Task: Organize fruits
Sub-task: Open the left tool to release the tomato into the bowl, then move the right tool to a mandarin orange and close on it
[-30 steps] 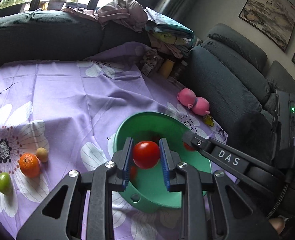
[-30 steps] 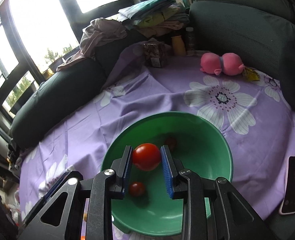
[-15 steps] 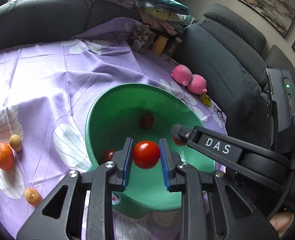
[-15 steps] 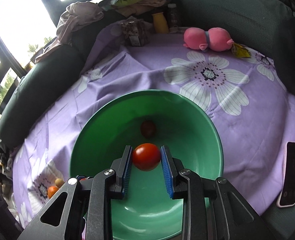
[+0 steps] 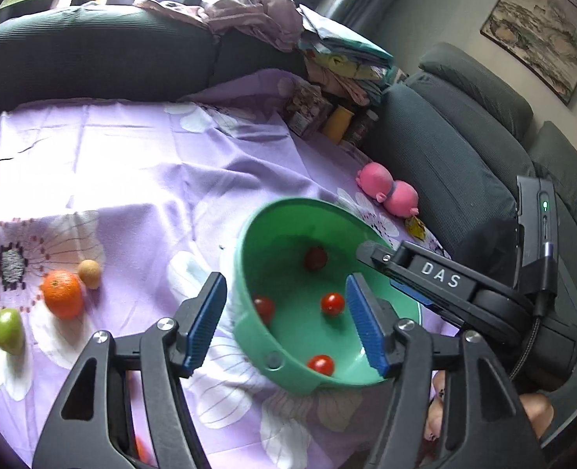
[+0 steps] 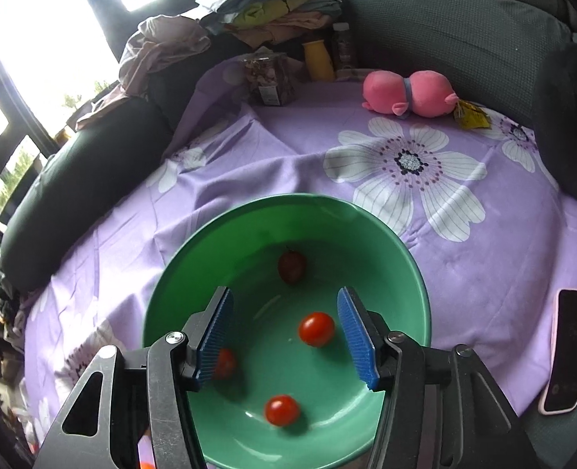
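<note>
A green bowl point(image 5: 249, 258) point(image 6: 386, 230) sits on the purple flowered cloth and holds several small red tomatoes point(image 5: 332, 303) point(image 6: 316, 328) plus a darker red fruit point(image 6: 291, 266). My left gripper point(image 5: 286, 318) is open and empty above the bowl's near left rim. My right gripper point(image 6: 284, 338) is open and empty over the bowl's inside; its body point(image 5: 441, 275) shows in the left wrist view at the bowl's right rim. An orange point(image 5: 61, 293), a small tan fruit point(image 5: 89, 273) and a green fruit point(image 5: 9, 330) lie on the cloth to the left.
A pink plush toy point(image 5: 388, 195) point(image 6: 409, 92) lies beyond the bowl by the dark sofa point(image 5: 445, 156). Jars and a yellow bottle point(image 6: 319, 60) stand at the back with piled clothes. A phone point(image 6: 566, 351) lies at the right edge.
Both grippers held a tomato over the bowl earlier. Both have opened and the tomatoes now lie in the bowl. The left gripper has pulled back to the left.
</note>
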Demonstrator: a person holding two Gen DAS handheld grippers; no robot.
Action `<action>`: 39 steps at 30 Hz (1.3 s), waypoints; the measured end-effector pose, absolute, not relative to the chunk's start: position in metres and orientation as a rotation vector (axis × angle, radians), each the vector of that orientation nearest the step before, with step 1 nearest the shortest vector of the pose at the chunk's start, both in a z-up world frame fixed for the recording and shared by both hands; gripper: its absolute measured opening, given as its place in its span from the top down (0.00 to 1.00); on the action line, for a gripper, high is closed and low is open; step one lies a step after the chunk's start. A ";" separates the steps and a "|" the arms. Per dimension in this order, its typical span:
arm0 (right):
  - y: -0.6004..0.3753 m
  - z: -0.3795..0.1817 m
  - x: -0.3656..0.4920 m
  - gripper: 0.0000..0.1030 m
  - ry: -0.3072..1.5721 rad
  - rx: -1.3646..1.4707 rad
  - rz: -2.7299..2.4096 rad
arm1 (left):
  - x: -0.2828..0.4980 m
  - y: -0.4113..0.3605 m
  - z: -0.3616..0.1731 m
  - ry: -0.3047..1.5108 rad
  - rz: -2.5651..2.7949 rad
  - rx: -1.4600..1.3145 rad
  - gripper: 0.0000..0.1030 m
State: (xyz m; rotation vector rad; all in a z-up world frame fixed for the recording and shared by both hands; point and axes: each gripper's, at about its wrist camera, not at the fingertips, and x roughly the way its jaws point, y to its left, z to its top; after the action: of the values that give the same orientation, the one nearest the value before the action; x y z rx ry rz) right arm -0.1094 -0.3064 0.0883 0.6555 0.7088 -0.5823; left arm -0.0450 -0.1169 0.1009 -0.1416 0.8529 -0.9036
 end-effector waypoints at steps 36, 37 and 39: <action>-0.185 0.057 0.021 0.47 0.922 0.673 0.063 | 0.034 -0.001 0.047 1.052 -0.487 -0.217 0.56; -0.184 0.053 0.027 0.48 0.934 0.679 0.076 | 0.034 -0.006 0.044 1.063 -0.504 -0.212 0.57; -0.180 0.044 0.037 0.52 0.962 0.693 0.101 | 0.035 -0.015 0.039 1.077 -0.527 -0.192 0.59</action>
State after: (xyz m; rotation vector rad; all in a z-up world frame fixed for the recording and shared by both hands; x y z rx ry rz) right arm 0.0372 -0.1801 0.0444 0.6932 0.9624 0.1008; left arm 0.0349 -0.0146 0.0385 -0.1921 1.0768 -0.5270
